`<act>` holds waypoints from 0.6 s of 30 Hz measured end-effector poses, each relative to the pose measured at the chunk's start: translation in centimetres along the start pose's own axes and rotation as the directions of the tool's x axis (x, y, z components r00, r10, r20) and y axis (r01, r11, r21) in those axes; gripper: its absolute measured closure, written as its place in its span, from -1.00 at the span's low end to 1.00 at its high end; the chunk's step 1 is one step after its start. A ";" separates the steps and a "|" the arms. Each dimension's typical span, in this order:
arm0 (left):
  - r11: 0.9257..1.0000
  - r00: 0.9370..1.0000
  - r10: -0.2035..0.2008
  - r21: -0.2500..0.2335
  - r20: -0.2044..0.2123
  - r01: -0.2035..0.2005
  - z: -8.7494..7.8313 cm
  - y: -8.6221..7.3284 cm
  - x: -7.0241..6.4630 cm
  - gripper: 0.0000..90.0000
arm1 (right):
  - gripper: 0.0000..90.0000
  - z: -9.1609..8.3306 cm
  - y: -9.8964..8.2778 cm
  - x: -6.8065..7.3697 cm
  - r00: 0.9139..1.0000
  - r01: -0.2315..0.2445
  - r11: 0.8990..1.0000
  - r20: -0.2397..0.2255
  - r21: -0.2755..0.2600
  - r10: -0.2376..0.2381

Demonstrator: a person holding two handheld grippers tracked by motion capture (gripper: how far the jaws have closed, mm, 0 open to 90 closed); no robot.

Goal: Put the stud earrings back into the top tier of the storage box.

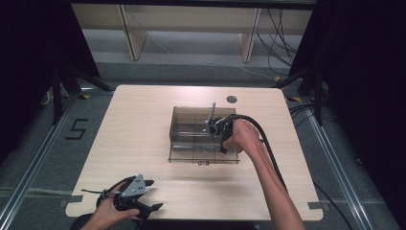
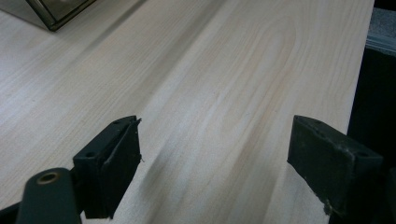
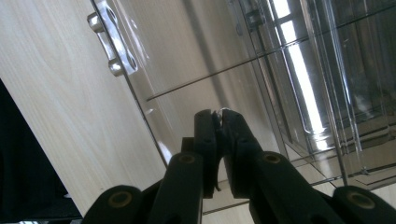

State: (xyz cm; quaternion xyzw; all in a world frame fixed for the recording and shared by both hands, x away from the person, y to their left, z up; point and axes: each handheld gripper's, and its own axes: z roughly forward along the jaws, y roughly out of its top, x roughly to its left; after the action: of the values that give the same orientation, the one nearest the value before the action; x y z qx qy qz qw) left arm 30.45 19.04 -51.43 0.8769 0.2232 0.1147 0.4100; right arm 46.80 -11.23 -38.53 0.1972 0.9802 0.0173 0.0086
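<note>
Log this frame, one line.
right gripper: shut, over clear box | left gripper: open, empty, near table edge

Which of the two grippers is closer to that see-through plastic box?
Right. The right gripper is over the clear box; the left gripper sits apart at the table's near edge.

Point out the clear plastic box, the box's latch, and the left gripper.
clear plastic box [image 1: 179,141]: high view, on its left wall at mid-table.
latch [image 3: 112,39]: right gripper view, on the clear clasp at the box's edge.
left gripper [image 2: 215,154]: left gripper view, midway between its spread jaws, above bare wood.
</note>
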 end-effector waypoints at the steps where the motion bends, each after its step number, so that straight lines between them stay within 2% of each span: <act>1: 1.000 1.000 0.000 0.000 0.000 0.000 0.0 0.0 0.0 -0.63 | 0.89 0.1 0.0 -0.1 1.000 0.008 1.000 -0.004 0.003 -0.008; 5: 1.000 1.000 -0.002 0.000 0.006 0.002 0.1 0.0 0.0 -0.63 | 0.89 0.5 0.0 -0.3 1.000 0.003 1.000 -0.008 -0.002 -0.003; 6: 1.000 1.000 -0.004 -0.002 0.001 0.004 0.0 0.0 0.0 -0.63 | 0.89 0.6 -0.1 -0.2 1.000 -0.012 1.000 -0.017 -0.003 0.012; 8: 1.000 1.000 -0.001 -0.001 0.000 0.001 0.0 0.0 0.0 -0.63 | 0.89 0.7 0.0 -0.1 1.000 -0.019 1.000 -0.008 0.002 0.019; 13: 1.000 1.000 -0.004 -0.001 0.006 0.004 0.0 0.0 0.0 -0.63 | 0.89 1.0 -0.1 -0.4 1.000 -0.016 1.000 -0.010 0.002 0.016; 14: 1.000 1.000 -0.007 -0.004 0.008 0.007 0.1 0.0 0.0 -0.63 | 0.89 1.1 -0.1 -0.6 1.000 0.008 1.000 -0.014 -0.005 -0.008; 15: 1.000 1.000 -0.010 -0.008 0.009 0.010 0.1 0.0 -0.1 -0.63 | 0.88 1.2 0.0 -0.5 1.000 -0.012 1.000 -0.010 0.008 0.012; 18: 1.000 1.000 -0.002 0.003 0.008 0.002 0.0 0.0 0.0 -0.63 | 0.87 1.3 0.0 -0.5 1.000 -0.024 1.000 -0.007 0.009 0.025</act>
State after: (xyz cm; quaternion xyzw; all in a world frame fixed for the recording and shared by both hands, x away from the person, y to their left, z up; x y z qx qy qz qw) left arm 30.48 19.06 -51.40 0.8777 0.2226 0.1105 0.4098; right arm 47.31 -11.40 -39.78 0.2092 0.9778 0.0138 0.0040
